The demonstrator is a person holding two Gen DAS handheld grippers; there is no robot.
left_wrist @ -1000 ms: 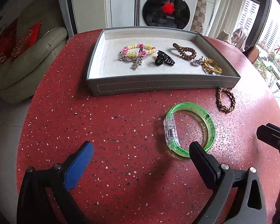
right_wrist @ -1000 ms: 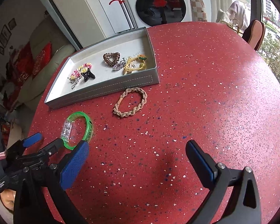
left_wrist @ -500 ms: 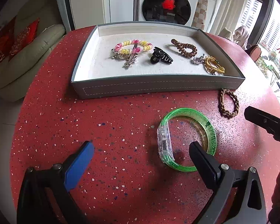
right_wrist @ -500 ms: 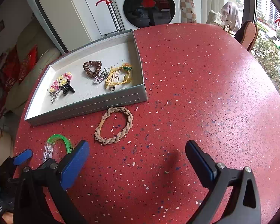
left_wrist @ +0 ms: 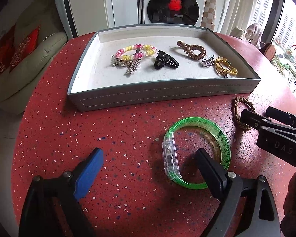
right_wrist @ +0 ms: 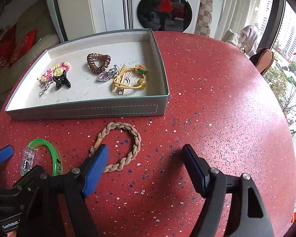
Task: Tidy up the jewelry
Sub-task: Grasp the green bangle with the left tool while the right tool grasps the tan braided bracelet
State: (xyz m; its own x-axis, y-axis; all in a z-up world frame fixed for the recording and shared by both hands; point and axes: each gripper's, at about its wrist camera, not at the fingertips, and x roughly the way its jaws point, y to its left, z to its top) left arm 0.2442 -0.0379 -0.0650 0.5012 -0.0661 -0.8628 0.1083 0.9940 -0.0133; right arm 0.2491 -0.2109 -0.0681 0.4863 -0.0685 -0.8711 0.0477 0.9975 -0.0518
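R gripper (right_wrist: pixel 145 158) closing round braided bracelet (right_wrist: pixel 126 144) (no contact); L gripper (left_wrist: pixel 150 162) open by green bangle (left_wrist: pixel 197 152).

Table top (right_wrist: pixel 217 102): red speckled stone-like surface, smooth, slight sheen. Tray (left_wrist: pixel 167 93): grey leather-look wall with white stitching, matt; pale, grainy lining. Green bangle (left_wrist: pixel 225 138): translucent glossy plastic with clear clasp. Braided bracelet (right_wrist: pixel 132 130): tan cord, rough, matt. Black hair claw (left_wrist: pixel 165 61): shiny plastic. Brown spiral tie (left_wrist: pixel 191 50): glossy coiled plastic. Gripper pads (right_wrist: pixel 94 169): blue, finely textured.
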